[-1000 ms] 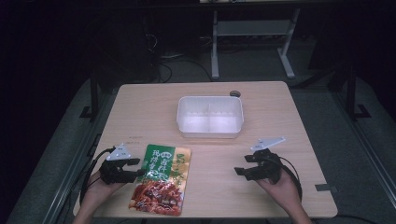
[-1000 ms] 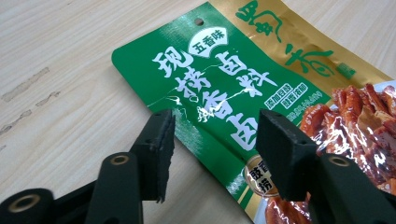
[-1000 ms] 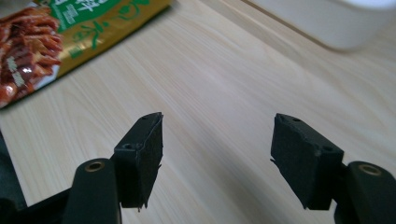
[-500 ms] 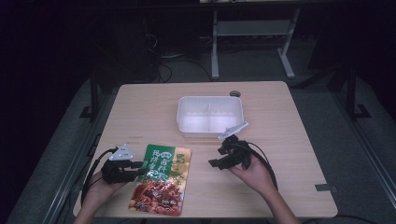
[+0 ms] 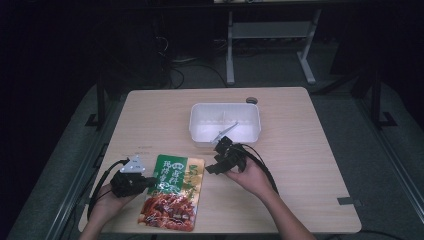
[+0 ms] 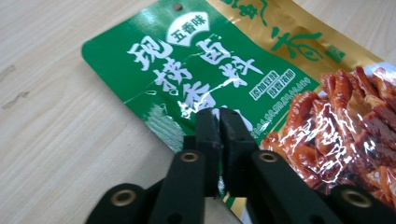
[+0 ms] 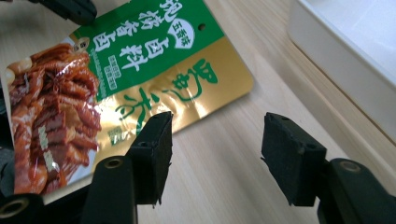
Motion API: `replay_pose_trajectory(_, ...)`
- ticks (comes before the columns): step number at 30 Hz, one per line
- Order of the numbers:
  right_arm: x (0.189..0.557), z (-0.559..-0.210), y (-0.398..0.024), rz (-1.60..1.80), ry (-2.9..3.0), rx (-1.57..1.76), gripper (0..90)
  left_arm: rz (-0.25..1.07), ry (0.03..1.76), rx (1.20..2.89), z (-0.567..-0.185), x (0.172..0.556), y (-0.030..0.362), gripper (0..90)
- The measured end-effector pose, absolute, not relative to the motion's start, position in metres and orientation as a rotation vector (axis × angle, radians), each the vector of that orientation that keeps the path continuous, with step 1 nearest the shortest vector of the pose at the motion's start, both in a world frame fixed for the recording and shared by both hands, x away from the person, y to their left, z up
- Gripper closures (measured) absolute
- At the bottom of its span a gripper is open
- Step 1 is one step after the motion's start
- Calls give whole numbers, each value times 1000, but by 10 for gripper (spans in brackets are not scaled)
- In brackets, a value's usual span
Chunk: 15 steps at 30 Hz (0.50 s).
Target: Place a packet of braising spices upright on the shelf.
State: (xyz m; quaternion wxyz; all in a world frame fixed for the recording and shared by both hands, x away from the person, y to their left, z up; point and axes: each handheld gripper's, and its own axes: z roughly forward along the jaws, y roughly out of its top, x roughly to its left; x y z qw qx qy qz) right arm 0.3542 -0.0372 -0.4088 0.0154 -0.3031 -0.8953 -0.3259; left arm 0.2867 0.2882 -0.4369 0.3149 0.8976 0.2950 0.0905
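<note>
At the near left of the wooden table (image 5: 310, 150) lies the green-and-gold food pouch (image 5: 172, 191), flat, printed with a picture of braised meat. My left claw (image 6: 218, 122) has its jaws pressed together on the pouch's left edge, over the green part. My right claw (image 7: 215, 149) hangs just right of the pouch's far corner, jaws wide apart, gripping nothing. Farther off, near the table's middle, sits a white plastic tub (image 5: 250, 131).
</note>
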Motion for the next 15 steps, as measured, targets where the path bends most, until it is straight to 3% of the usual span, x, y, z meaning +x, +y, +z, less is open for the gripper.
replay_pose_trajectory(15, 382, -424, 6, -854, -2783, -924, 395, 191, 765, 2409, -443, 288, 285, 900)
